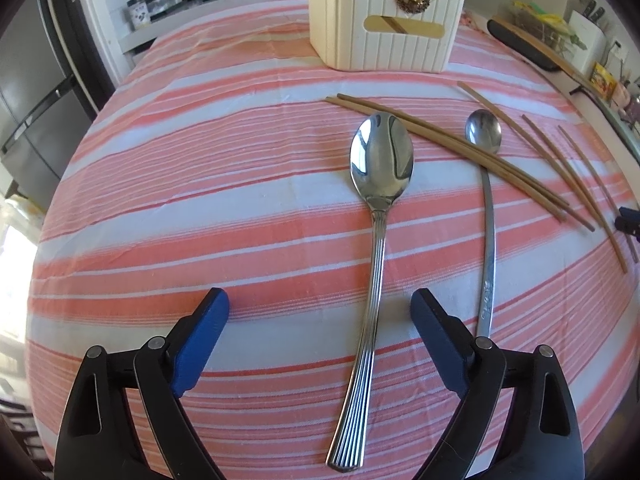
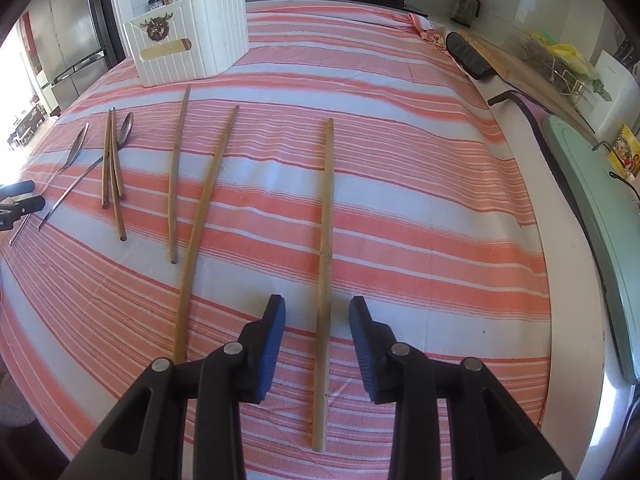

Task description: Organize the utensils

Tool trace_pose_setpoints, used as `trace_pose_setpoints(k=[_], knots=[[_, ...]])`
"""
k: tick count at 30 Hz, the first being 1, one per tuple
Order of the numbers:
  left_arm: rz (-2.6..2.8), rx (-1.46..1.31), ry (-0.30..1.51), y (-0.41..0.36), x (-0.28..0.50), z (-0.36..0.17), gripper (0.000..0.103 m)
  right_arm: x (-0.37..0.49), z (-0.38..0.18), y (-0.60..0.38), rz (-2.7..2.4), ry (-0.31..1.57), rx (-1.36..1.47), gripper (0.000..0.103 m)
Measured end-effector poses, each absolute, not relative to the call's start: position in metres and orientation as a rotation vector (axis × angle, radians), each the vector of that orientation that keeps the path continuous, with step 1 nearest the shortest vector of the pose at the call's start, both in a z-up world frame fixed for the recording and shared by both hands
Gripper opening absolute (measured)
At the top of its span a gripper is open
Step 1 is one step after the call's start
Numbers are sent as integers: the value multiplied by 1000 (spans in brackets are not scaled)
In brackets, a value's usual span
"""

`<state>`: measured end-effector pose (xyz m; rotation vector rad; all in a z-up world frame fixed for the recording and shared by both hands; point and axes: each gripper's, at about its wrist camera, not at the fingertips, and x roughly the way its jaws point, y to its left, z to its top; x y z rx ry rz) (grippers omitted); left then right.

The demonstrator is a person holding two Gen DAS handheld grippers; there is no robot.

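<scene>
1 chopstick lies between right claw jaws, untouched.

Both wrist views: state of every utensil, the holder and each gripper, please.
Large spoon: flat on cloth, between open jaws.
Slim spoon: flat, crossed by chopstick pair.
Lone chopstick: flat, between open jaws, untouched.
White holder: upright.
Left gripper: open wide.
Right gripper: open.
</scene>
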<state>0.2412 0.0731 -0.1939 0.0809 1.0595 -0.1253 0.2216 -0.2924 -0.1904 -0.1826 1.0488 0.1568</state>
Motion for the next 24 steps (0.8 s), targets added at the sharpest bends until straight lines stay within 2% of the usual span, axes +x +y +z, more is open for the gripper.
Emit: trace_pose_setpoints(k=[18,24], knots=[[-211,145,1111,48,277,-191,91,245,-191,-290,217,1115,-206,36],[-233,167,1112,30,306,-190,81,273,-191,-288,245,1159,-198,36]])
